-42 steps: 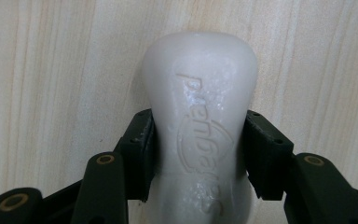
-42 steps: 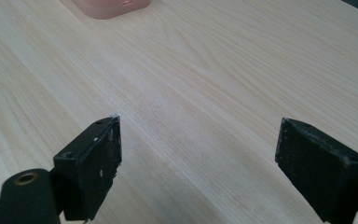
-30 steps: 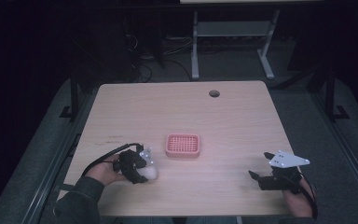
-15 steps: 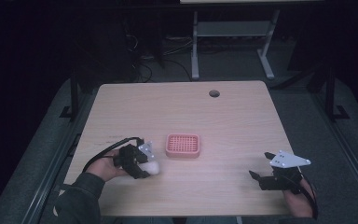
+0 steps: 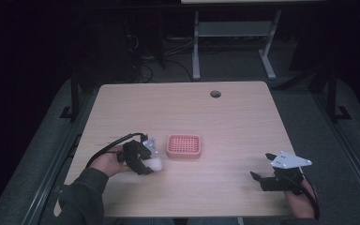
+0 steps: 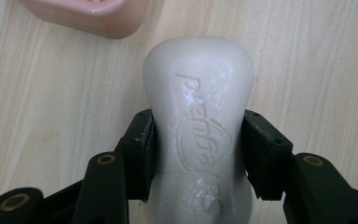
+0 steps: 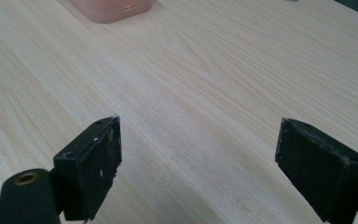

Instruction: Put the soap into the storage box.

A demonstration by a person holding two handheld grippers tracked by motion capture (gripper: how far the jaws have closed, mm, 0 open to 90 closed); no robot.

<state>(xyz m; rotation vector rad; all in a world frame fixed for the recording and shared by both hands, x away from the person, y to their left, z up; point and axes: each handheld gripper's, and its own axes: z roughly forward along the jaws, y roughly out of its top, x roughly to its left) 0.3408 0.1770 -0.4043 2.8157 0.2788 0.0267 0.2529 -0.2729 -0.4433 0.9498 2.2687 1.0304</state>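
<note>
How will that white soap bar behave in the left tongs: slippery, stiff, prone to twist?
Probably stiff: the soap bar keeps its shape between the left tongs, which pinch its narrowed waist. Its glossy, rounded faces suggest it could slip or pivot if the grip loosens. Likely fairly dense for its size, though it juts well past the pads.

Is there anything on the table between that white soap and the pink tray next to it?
Nothing visible does. The left gripper is shut on the soap, and in the high view bare table lies between it and the pink tray. The right gripper waits open, well off to the side.
</note>
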